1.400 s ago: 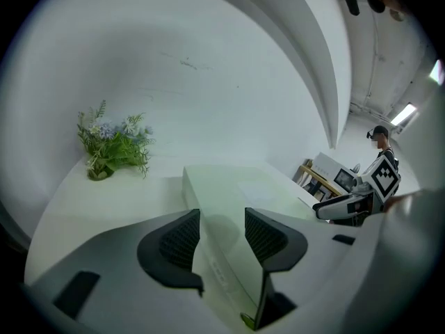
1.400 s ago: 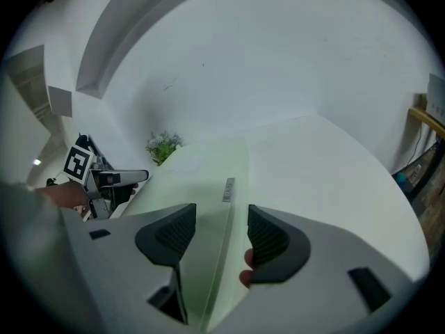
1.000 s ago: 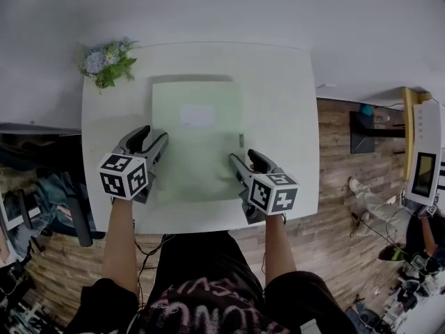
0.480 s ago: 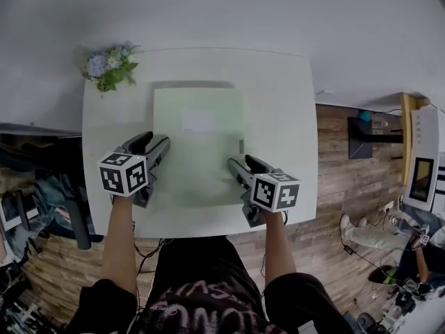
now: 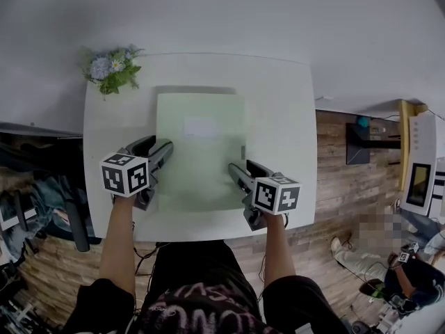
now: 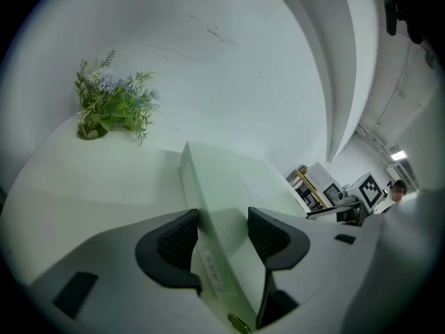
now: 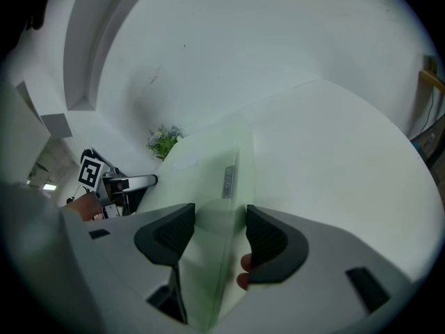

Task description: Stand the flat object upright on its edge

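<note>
The flat box (image 5: 200, 152) is pale green, smooth, with a soft matt sheen; could be card or plastic, can't tell which. The white table (image 5: 278, 117) is smooth and matt too. The left gripper (image 5: 158, 148) and right gripper (image 5: 245, 167) have smooth grey plastic shells, with dark, finely ribbed, rubbery-looking pads (image 6: 179, 239). The floor (image 5: 341, 186) on the right is grainy wood planks.

Nothing readable here; the box (image 5: 201, 165) has an edge label (image 7: 227, 180), print too blurred, perhaps letters; its top sticker (image 5: 199, 126) shows nothing legible.
</note>
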`<state>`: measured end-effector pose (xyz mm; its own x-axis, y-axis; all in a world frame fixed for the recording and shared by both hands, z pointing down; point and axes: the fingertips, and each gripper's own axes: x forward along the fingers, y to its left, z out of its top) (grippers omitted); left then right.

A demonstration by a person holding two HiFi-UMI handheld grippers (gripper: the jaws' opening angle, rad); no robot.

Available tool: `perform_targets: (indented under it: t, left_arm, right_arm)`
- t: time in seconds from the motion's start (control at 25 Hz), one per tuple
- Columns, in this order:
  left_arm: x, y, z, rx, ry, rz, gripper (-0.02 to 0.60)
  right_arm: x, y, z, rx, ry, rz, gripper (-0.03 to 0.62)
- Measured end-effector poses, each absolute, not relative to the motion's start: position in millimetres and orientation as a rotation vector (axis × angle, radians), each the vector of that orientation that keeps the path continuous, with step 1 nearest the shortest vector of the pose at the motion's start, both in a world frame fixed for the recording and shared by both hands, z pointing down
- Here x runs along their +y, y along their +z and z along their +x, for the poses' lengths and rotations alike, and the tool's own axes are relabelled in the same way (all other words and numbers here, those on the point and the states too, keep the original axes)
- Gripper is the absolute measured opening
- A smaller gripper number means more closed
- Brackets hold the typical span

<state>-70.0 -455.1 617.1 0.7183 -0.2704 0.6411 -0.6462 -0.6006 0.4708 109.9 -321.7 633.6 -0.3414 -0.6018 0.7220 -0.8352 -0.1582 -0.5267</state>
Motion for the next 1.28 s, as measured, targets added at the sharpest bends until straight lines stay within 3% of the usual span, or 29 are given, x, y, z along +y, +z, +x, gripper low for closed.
perform_targets:
  t: [1.28]
  left_arm:
    - [-475.4, 571.0, -74.2, -0.787, 0.547, 2.459, 0.225]
  right_arm:
    - [-348.0, 604.5, 102.1, -1.975, 1.213, 1.750, 0.229]
